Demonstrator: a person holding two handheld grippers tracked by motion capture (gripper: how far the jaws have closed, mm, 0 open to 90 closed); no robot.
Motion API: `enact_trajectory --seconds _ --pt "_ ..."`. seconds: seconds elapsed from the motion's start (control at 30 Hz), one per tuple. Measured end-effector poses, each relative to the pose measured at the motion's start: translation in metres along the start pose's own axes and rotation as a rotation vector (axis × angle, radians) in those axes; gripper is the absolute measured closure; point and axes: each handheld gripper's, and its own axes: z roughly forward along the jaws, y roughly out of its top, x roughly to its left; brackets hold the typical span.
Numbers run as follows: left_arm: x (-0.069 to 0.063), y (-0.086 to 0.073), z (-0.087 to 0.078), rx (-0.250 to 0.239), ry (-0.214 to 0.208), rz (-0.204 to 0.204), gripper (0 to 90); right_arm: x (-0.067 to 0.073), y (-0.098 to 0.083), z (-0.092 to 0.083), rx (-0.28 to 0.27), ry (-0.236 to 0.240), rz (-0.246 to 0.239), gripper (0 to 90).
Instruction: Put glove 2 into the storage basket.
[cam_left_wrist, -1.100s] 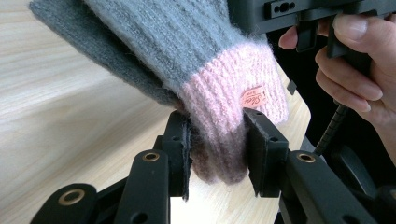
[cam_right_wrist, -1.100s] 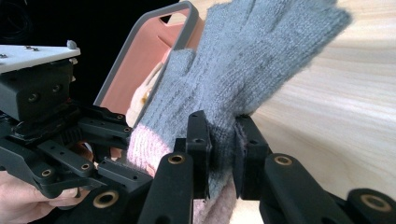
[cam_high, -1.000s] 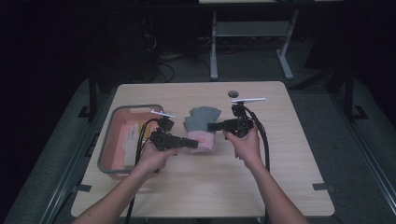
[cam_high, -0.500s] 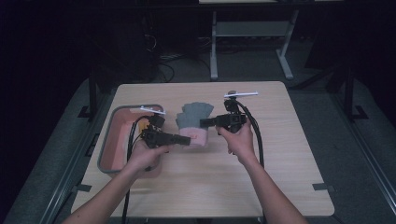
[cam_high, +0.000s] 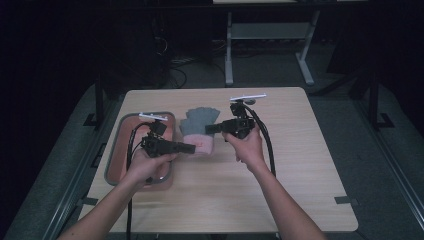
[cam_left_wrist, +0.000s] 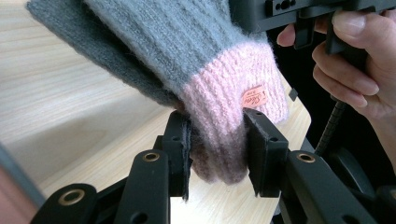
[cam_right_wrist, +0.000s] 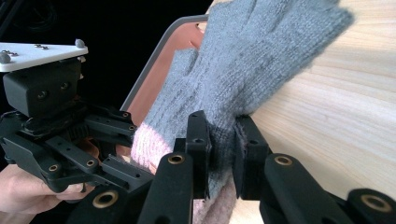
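Left hand-held gripper (cam_left_wrist: 215, 149) pinches the glove's pink cuff (cam_left_wrist: 229, 116); right hand-held gripper (cam_right_wrist: 222, 149) pinches its grey knit.
You hold the glove (cam_high: 197, 131) above a pale wooden desk (cam_high: 300, 170), beside the tray (cam_high: 119, 150), in a dark room.

Dark room, white-legged desk (cam_high: 270, 30) behind

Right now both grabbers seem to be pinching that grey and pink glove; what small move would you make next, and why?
Probably carry the glove a little toward the tray. The left gripper is shut on its pink cuff, the right gripper on the grey knit, and the tray lies just beside it on the table.
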Motion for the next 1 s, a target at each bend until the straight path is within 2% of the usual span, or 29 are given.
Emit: enact_trajectory --seconds 0.53,1.0 --pt "0.008 -0.003 -0.027 -0.024 0.033 -0.01 64.2 0.018 0.013 0.022 0.023 0.018 -0.04 78.3" --pt "0.018 -0.007 -0.047 -0.044 0.055 -0.024 64.2 0.029 0.019 0.043 0.031 0.05 -0.043 78.3"
